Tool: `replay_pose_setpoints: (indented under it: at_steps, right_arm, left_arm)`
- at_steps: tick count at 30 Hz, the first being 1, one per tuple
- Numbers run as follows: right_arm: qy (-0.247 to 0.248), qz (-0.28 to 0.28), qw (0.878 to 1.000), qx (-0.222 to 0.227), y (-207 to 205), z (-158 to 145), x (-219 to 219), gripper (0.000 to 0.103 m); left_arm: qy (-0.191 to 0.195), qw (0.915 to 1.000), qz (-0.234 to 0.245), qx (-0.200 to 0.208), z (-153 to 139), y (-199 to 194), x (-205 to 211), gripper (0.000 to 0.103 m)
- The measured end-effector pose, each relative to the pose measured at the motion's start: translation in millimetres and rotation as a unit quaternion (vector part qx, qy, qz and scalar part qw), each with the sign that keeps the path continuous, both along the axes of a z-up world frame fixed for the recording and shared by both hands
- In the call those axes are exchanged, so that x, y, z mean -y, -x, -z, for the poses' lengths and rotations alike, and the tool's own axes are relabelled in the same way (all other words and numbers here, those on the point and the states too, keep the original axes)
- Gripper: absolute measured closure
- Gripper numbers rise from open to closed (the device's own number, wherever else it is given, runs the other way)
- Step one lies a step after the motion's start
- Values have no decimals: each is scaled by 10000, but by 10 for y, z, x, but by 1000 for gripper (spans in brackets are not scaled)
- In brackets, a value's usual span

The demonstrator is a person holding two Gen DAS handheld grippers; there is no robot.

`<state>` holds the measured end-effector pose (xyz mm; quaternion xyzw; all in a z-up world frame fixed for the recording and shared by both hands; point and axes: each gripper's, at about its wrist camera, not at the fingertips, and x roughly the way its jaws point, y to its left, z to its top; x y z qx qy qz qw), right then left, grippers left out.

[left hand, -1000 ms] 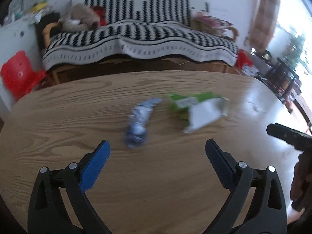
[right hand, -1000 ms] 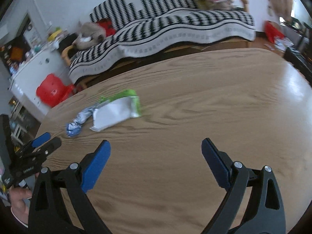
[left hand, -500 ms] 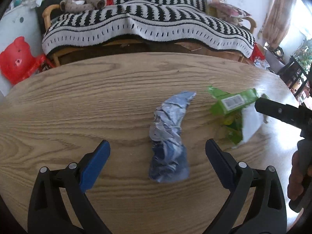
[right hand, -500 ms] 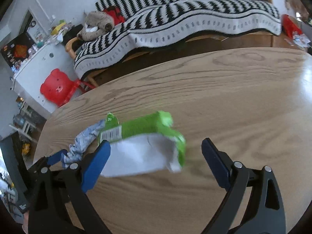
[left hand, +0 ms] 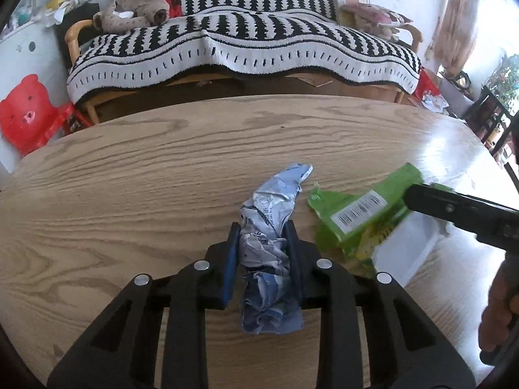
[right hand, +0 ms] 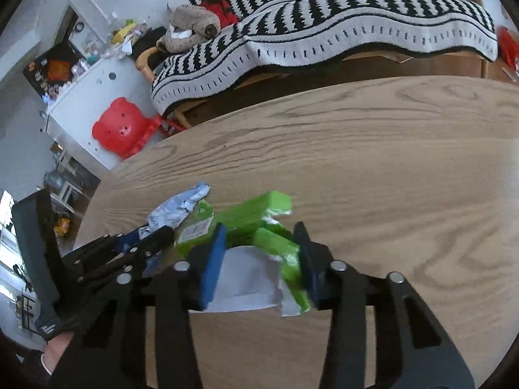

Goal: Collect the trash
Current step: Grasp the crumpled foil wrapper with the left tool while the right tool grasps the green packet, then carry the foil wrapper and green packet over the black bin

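We have both pieces in hand: our left gripper (left hand: 262,246) clamps the crumpled blue wrapper (left hand: 269,243) between its fingers, our right gripper (right hand: 259,256) pinches the green packet (right hand: 259,236). Both rest on the desk (left hand: 129,178); lifting and binning remain, with no bin visible.

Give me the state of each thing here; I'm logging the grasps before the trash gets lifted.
Left claw: shut on the blue wrapper.
Right claw: shut on the green packet.
Blue wrapper: crumpled, lying on the table, pinched near its middle.
Green packet: torn open, crumpled, white inside showing, beside the blue wrapper.
Table: both pieces of trash are on it.
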<state>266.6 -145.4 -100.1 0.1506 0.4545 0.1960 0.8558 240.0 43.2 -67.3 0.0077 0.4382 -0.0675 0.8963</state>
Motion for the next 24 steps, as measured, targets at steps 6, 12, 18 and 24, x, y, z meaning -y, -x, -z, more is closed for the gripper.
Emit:
replay_pose_setpoints:
  at_steps: [6,12,18,24]
  right_arm:
    - [185,203,9994,190,510,-239,250,71]
    - [324,609,9972,300,1150,-419,670,76]
    - [353,1105,9923,435,1747,-632,1183,83]
    - [589,1361,9876,508,2157,-688,1521,84]
  left_arm:
    - [154,9998,-5,92,-253,195,122,77]
    - [314,9985,391,204,-531,628,493,77]
    - [407,9960,751,279,-697,1118,970,77]
    - [415,9928,1087,291,-741,1344,1388,77]
